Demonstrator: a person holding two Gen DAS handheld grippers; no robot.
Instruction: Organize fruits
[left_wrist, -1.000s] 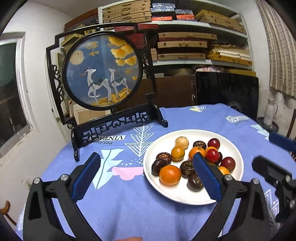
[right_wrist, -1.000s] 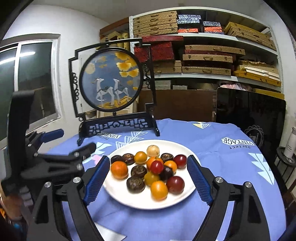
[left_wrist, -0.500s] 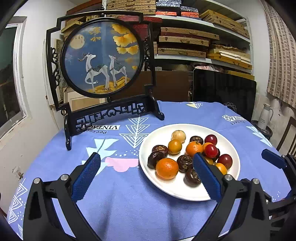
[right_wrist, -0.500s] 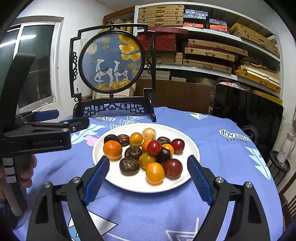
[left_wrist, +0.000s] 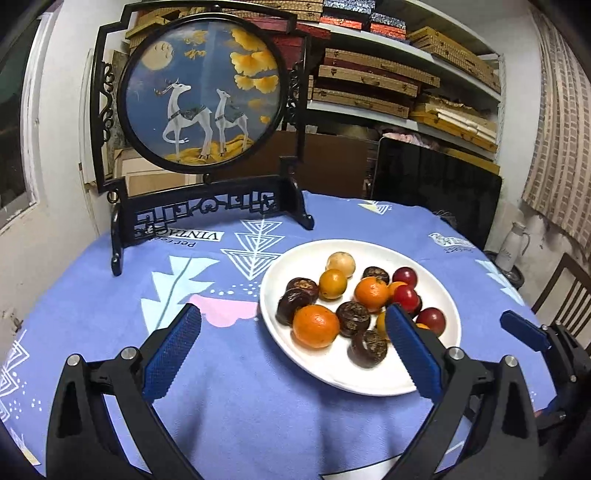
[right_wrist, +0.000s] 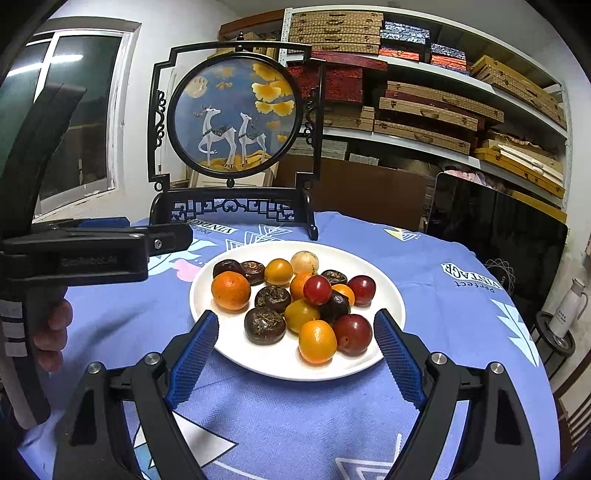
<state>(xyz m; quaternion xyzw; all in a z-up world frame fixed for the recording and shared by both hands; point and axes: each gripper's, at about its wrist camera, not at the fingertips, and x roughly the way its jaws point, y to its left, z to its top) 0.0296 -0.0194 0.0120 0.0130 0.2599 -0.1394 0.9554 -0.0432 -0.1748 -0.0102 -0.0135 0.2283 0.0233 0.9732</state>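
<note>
Both grippers have dropped and closed in on the round white ceramic plate (right_wrist: 207, 280) over the last second. The left gripper (left_wrist: 291, 350) now hangs at the plate's near-left rim, the right gripper (right_wrist: 295, 354) at its near edge. Each has its fingers spread wide, holding nothing. The mixed fruits (right_wrist: 291, 299), orange, red and dark brown, lie heaped together on the plate, unsorted by colour. Behind the plate stands a black-framed round deer-picture screen (right_wrist: 236, 122). No separate container shows beside the plate, and the touching fruits leave little room for the fingers.
</note>
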